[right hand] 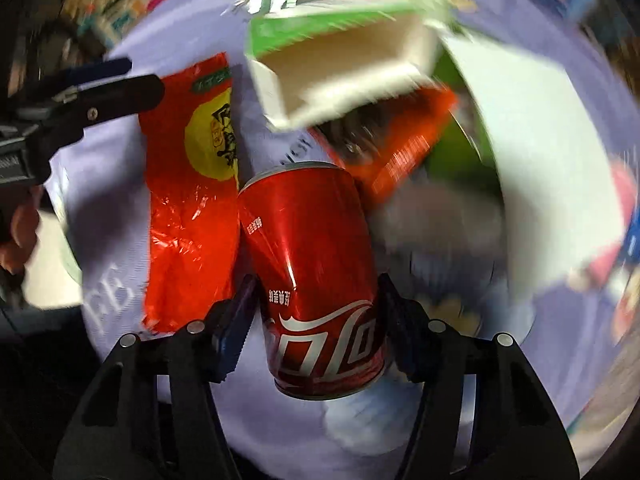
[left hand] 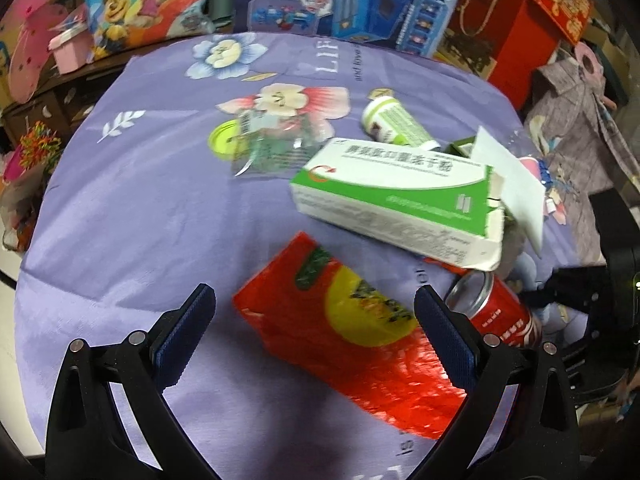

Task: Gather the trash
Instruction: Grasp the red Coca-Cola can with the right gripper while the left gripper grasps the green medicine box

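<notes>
Trash on purple cloth [left hand: 140,208]: red can [right hand: 316,276] sits betw. your right gripper [right hand: 316,308] pads, apparently clamped, w/ red packet [right hand: 188,216] touching its side so lifting may drag it; left gripper [left hand: 316,328] spread wide, empty, over packet.
</notes>
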Demonstrator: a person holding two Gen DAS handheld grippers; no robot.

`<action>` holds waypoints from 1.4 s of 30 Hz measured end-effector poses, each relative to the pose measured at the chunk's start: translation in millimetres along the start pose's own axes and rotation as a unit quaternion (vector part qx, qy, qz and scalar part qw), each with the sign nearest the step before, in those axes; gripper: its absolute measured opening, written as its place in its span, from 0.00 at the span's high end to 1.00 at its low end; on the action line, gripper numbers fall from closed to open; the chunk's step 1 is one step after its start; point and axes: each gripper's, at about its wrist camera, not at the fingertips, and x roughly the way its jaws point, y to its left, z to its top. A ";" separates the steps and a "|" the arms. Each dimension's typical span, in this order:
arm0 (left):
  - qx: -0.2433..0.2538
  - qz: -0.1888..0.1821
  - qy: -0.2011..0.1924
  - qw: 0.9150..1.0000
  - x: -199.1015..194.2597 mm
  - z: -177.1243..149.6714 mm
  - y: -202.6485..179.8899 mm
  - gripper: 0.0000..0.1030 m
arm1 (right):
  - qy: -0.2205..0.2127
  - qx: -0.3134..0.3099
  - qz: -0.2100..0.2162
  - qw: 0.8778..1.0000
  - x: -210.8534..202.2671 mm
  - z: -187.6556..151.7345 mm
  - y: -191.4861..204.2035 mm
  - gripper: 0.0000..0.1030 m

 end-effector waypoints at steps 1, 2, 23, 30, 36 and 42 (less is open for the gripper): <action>0.002 -0.005 0.001 1.000 0.2 2.0 -4.7 0.03 | -0.006 0.023 0.010 1.000 -2.1 -8.3 -6.2 0.44; 0.003 -0.013 0.002 1.000 0.7 5.0 -11.3 0.03 | -0.010 0.038 0.017 0.999 -3.6 -13.9 -10.2 0.44; -0.043 0.052 0.026 0.997 40.0 3.0 -6.7 0.43 | -0.053 0.129 0.038 0.989 -14.2 -42.2 -37.5 0.43; -0.041 0.057 0.014 0.997 52.0 9.7 3.3 0.46 | -0.038 0.129 0.028 0.991 -8.3 -35.2 -37.5 0.40; -0.003 0.054 0.000 0.999 43.0 8.0 -2.6 0.98 | -0.049 0.145 0.029 0.988 -4.9 -33.8 -32.0 0.56; 0.007 0.032 -0.022 0.999 5.5 3.0 -5.4 0.99 | -0.082 0.185 0.049 0.978 -25.4 -51.6 -42.2 0.56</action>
